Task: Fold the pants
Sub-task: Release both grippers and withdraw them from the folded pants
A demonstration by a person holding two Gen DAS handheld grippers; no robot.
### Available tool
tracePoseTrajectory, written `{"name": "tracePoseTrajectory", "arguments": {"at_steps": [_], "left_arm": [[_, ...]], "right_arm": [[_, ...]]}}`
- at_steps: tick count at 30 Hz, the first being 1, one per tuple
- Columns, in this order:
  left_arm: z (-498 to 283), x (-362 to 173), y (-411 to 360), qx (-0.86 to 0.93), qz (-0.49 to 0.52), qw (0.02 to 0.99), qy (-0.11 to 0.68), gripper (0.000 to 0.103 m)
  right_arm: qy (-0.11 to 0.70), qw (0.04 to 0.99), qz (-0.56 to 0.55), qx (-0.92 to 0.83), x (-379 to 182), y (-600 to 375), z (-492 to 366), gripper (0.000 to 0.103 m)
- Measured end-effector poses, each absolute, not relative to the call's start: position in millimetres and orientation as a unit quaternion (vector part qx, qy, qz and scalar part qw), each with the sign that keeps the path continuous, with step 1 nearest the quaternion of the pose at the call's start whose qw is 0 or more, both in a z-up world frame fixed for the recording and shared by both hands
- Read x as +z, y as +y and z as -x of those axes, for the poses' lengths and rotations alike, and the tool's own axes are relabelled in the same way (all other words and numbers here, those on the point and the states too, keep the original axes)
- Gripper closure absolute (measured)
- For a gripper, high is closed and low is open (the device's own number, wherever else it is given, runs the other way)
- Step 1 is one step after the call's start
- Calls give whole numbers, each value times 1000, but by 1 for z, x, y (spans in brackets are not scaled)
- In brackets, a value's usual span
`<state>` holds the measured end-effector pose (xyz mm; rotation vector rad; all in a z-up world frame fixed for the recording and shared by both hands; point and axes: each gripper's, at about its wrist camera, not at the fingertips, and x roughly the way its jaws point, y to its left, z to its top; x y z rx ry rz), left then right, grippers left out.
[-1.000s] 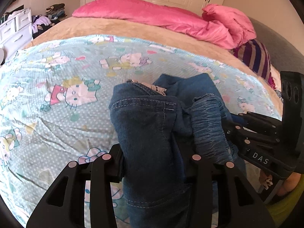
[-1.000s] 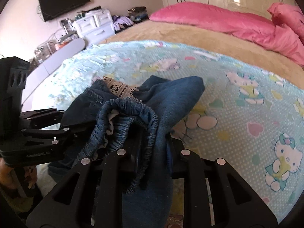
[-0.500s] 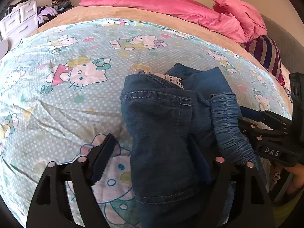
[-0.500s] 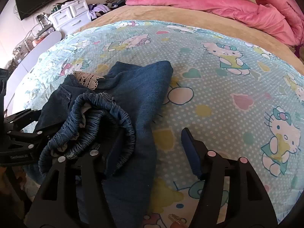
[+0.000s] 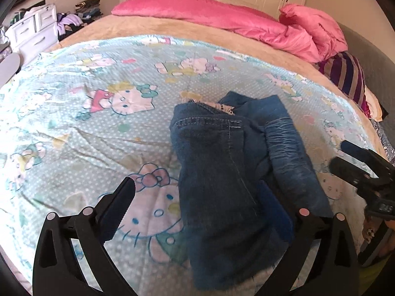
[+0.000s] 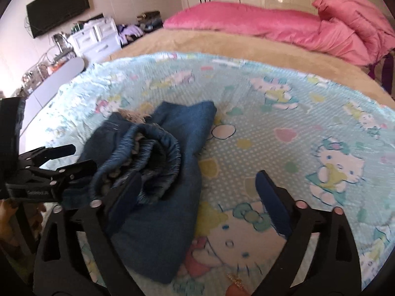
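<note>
- Pants (image 5: pixel 237 172): dark denim, lying bunched on the Hello Kitty blanket (image 5: pixel 98 128) on the bed, near its front edge; lace trim shows at the far end, elastic waistband (image 6: pixel 158 148) curled on top.
- Change vs. 1 s ago: the denim was clamped by both tools then; now it is let go and rests on the blanket under its own weight.
- Left tool (image 5: pixel 205 197): released, jaws spread wide w/ the pants lying between them, nothing gripped.
- Right tool (image 6: pixel 197 192): also released; its left finger sits against the waistband, right finger over bare blanket.
- Meaning, as judged: a fold has been laid down, but the bundle looks lumpy, so smoothing or a re-grip is prob. needed before the task is counted done.
- Farther out: pink duvet (image 5: pixel 222 17), striped cushion (image 5: pixel 345 79), white drawers (image 6: pixel 96 39).
</note>
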<state>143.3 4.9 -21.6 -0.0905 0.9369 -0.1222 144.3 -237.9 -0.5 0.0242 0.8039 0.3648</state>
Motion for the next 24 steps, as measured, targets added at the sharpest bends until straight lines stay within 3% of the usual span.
{"name": "tracePoseTrajectory", "arguments": {"at_steps": [15,24], "left_arm": [[-54,26,10,-47,14,915,402,4],[-19,24,17,-48,24,911,410,4]], "right_arm": [[344,923,28,171,28,-234,-60,9],[352,920,12,171,26,-236,-34,9]]}}
